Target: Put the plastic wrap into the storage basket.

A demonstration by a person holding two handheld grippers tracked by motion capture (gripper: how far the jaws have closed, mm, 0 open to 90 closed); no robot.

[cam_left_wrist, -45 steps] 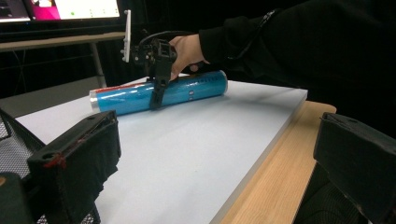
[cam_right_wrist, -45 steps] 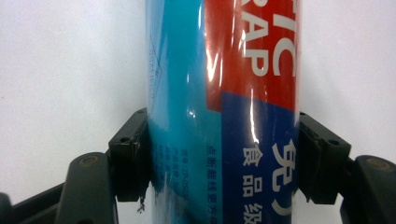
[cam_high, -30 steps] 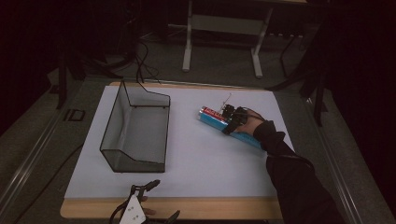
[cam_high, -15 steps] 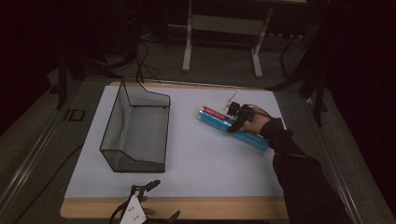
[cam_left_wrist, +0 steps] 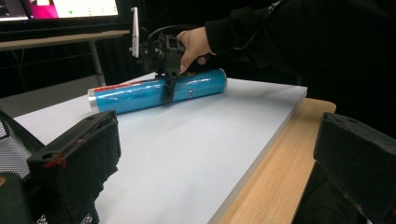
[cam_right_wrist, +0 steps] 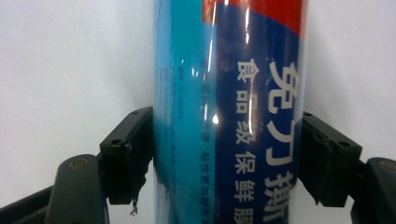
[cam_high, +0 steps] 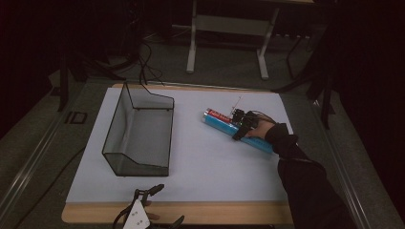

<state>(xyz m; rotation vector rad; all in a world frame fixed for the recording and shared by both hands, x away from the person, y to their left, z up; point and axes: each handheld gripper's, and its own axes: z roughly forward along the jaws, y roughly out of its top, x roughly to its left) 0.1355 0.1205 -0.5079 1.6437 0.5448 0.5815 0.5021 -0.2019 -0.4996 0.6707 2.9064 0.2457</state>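
Note:
A blue tube (cam_high: 219,119) with a red band and printed characters lies on its side at the right of the white table top (cam_high: 205,176). My right gripper (cam_high: 237,130) reaches down across its middle, held by a hand in a dark sleeve. In the right gripper view the tube (cam_right_wrist: 229,116) stands between the two black jaws, which press on both of its sides; the right gripper (cam_right_wrist: 226,158) is shut on it. The left gripper view also has the tube (cam_left_wrist: 135,95) and the right gripper (cam_left_wrist: 168,91) far off. My left gripper (cam_high: 160,205) rests open at the table's front edge, holding nothing.
A black wire mesh basket (cam_high: 114,119) stands on the left half of the table, its corner (cam_left_wrist: 9,135) close beside my left gripper (cam_left_wrist: 219,154). A wooden rim (cam_left_wrist: 280,163) borders the white top. Table legs and cables lie beyond the far edge.
The right hand and its gripper have shifted slightly along the tube toward its red end. The tube lies where it was. The left gripper has not moved.

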